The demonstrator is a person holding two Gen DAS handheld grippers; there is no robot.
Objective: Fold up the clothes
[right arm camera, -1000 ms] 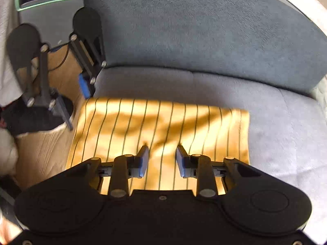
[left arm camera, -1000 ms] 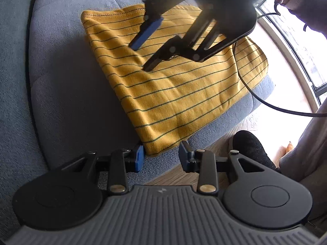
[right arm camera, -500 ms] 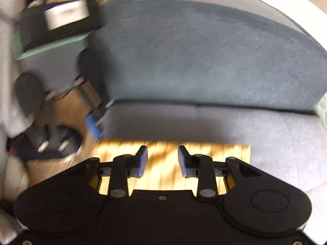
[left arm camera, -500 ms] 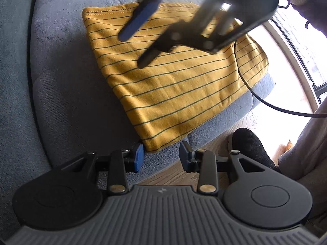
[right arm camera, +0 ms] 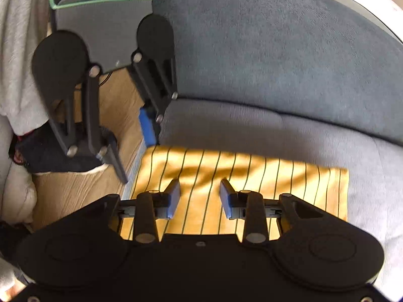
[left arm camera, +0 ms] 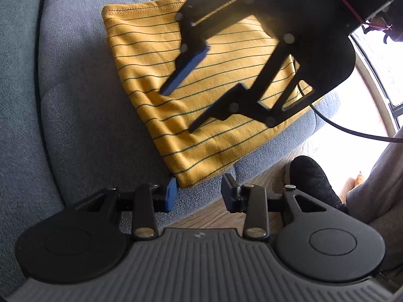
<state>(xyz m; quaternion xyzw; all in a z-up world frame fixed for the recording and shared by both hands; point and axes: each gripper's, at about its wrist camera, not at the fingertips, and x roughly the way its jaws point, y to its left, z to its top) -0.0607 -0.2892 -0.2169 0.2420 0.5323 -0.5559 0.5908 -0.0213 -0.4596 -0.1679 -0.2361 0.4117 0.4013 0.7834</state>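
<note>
My left gripper [left arm camera: 199, 193] hangs with jaws apart and empty at the near corner of the folded yellow striped garment [left arm camera: 156, 80], which lies flat on the grey sofa seat [left arm camera: 75, 115]; I judge I should close on that corner through all layers and lift evenly; farther out, my right gripper [right arm camera: 200, 197] hovers over the cloth's middle, jaws likewise wide and holding nothing.

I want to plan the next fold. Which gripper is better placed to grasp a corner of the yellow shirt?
Left, probably. The left gripper is open right at the shirt corner, while the right gripper hovers open above the middle.
</note>
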